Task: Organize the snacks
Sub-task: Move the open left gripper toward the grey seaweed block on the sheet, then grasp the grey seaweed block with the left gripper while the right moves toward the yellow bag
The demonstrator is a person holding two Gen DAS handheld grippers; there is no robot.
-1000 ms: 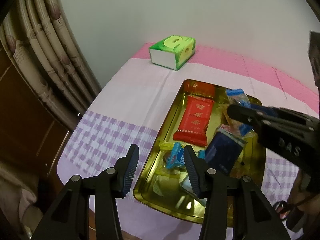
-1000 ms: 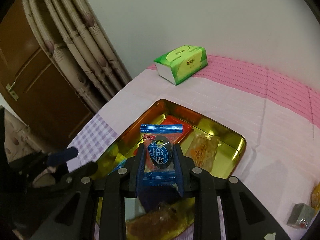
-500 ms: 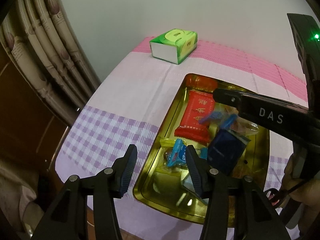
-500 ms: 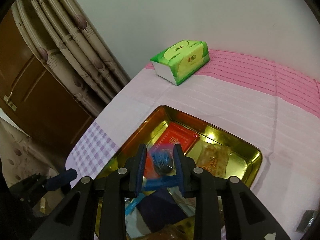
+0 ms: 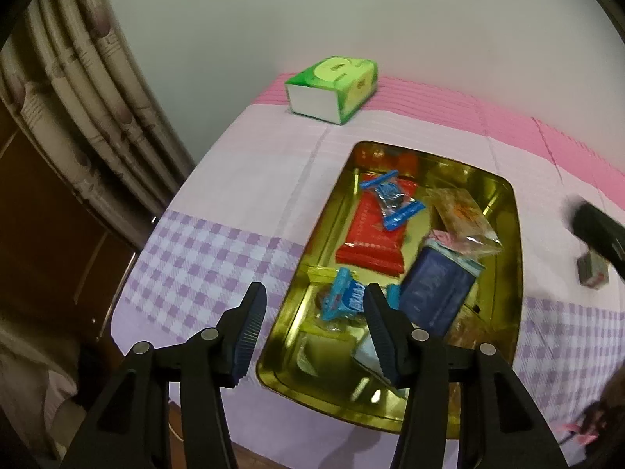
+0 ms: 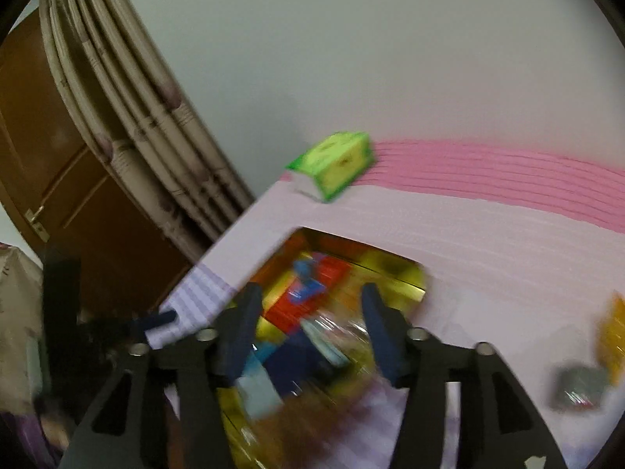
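Right gripper [image 6: 308, 332] jaws just opened, empty; blue candy [image 5: 392, 205] now dropped on red packet [image 5: 375, 230], upper middle of tray [image 5: 517, 273]. Left gripper [image 5: 312, 328] open, empty.

Both tools: left tool [image 5: 310, 328], right tool [image 6: 308, 326] blk frames, ribbed blue pads, silver screws.

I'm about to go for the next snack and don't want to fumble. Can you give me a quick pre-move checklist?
1. Right gripper empty, jaws just opened: ok.
2. Blue-wrapped snack released, lying on the red packet in the gold tray: ok.
3. Left gripper open, nothing between its fingers: ok.
4. Small grey packet outside the tray, on the tablecloth: not ok.
5. Right wrist view sharp enough to aim: not ok, blurred.
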